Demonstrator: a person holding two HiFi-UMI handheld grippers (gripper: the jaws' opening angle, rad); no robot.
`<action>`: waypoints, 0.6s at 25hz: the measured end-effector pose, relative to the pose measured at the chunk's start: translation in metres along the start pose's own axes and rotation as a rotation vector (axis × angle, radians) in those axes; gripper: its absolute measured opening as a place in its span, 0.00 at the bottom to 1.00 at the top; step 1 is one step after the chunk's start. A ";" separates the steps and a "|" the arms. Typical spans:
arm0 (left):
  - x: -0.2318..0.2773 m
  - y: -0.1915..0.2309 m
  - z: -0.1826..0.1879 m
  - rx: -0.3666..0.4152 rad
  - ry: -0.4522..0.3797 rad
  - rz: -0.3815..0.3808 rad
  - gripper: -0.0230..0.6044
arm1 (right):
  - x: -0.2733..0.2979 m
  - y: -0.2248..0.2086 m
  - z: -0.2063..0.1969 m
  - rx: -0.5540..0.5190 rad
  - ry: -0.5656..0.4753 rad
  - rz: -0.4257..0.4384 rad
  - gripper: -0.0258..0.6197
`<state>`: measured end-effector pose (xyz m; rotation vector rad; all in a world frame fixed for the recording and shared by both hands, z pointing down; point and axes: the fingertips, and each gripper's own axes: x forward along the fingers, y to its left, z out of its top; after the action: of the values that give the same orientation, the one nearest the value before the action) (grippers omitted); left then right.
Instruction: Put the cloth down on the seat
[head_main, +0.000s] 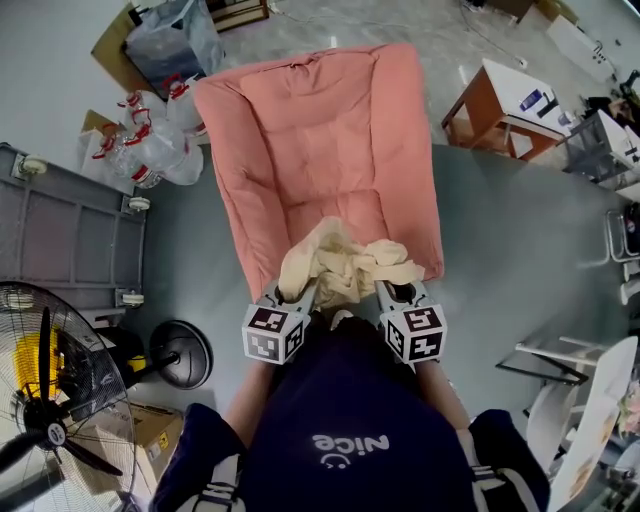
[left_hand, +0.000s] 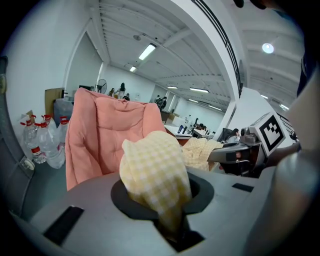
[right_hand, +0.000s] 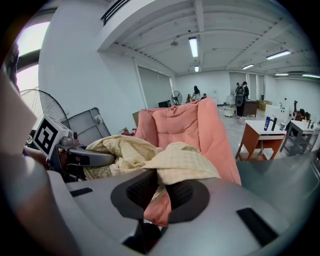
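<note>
My left hand-held gripper (head_main: 297, 293) is clamped on one end of the cloth (head_main: 340, 262), with checked fabric bulging up out of its narrow jaws. My right hand-held gripper (head_main: 388, 290) pinches the other end, jaws almost together. The cloth hangs bunched between them over the front edge of the seat (head_main: 330, 205) of the pink chair, not yet laid on it. I judge this the carrying-in step. Next I'd reach over the cushion, lower both ends together, and only then part the jaws, so the cloth lands on the seat and not off its front edge.
</note>
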<state>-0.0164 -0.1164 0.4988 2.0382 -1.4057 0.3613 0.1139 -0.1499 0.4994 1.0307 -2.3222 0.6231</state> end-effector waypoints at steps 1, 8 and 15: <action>0.002 0.003 0.003 0.009 -0.001 -0.002 0.18 | 0.003 0.000 0.003 -0.005 0.002 -0.003 0.15; 0.013 0.033 0.021 0.051 0.004 -0.026 0.18 | 0.036 0.005 0.025 0.000 0.025 -0.012 0.15; 0.039 0.070 0.033 0.081 0.040 -0.061 0.18 | 0.084 0.001 0.037 0.027 0.043 -0.021 0.15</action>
<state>-0.0693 -0.1823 0.5188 2.1217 -1.3210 0.4371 0.0553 -0.2162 0.5234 1.0427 -2.2689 0.6636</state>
